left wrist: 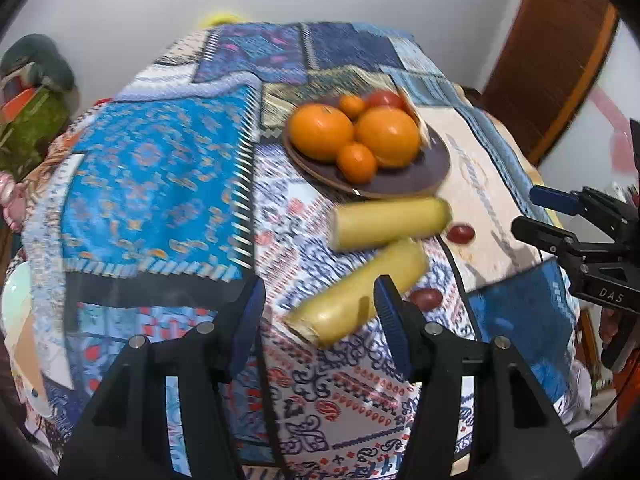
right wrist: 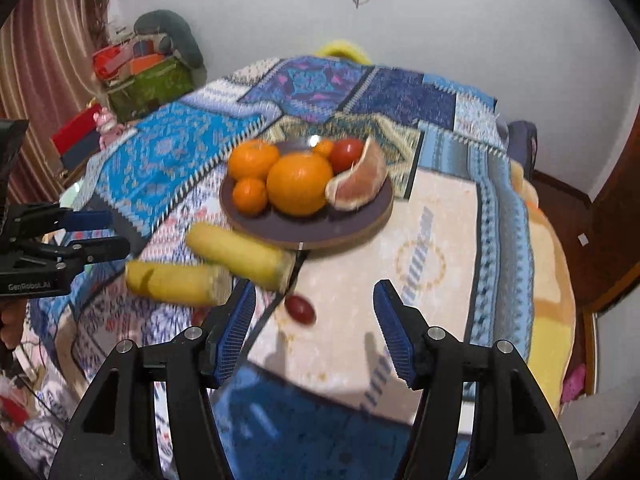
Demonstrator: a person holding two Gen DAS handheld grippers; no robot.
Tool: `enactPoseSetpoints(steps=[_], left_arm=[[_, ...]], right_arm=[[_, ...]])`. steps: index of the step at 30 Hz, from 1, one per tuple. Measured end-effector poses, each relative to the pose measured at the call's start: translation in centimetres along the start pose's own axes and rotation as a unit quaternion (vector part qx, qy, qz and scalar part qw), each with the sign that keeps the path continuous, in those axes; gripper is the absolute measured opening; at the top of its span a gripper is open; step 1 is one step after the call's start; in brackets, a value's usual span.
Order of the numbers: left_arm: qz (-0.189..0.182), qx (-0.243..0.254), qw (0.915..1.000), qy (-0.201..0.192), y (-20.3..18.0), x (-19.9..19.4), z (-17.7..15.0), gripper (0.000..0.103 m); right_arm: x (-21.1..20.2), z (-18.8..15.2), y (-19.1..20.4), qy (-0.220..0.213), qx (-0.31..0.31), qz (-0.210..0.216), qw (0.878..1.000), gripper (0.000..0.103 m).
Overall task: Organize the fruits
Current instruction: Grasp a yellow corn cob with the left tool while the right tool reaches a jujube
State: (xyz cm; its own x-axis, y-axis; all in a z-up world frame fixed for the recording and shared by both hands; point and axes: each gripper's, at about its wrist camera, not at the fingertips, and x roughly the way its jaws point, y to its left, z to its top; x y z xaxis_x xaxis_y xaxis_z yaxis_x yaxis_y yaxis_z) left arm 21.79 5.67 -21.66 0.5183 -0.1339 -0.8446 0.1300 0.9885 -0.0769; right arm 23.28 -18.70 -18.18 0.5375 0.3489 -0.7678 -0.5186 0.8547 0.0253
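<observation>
A dark round plate [left wrist: 424,168] [right wrist: 304,228] on the patterned tablecloth holds two big oranges [left wrist: 387,135] [right wrist: 299,182], small tangerines, a red tomato [right wrist: 347,154] and a grapefruit wedge [right wrist: 360,184]. Two yellow corn cobs [left wrist: 390,222] [right wrist: 240,258] lie in front of the plate. Two small red fruits [left wrist: 461,233] [right wrist: 300,309] lie on the cloth near them. My left gripper [left wrist: 320,308] is open above the near cob [left wrist: 356,292]. My right gripper [right wrist: 314,320] is open above the cloth beside the small red fruit.
The table's edges fall off on all sides. A pile of bags and boxes [right wrist: 144,72] stands at the far left, and a wooden door [left wrist: 548,56] at the right. Each gripper shows in the other's view [left wrist: 576,232] [right wrist: 60,240].
</observation>
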Motion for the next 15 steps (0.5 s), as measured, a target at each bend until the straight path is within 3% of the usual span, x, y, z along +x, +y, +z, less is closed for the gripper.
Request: enactPoseSetpoints(steps=[4,15], left_arm=[[0.006,0.022,0.9997,0.01,-1.3,1.7,-0.5,0.064],[-0.032,0.065,0.997,0.027,-2.6,4.7,0.1,0.069]], right_arm=[[0.8,-1.5,0.5,0.021,-0.011,0.001,1.0,0.058],[4.7,-1.9,0.2,0.05,-0.003,0.021,0.999,0.057]])
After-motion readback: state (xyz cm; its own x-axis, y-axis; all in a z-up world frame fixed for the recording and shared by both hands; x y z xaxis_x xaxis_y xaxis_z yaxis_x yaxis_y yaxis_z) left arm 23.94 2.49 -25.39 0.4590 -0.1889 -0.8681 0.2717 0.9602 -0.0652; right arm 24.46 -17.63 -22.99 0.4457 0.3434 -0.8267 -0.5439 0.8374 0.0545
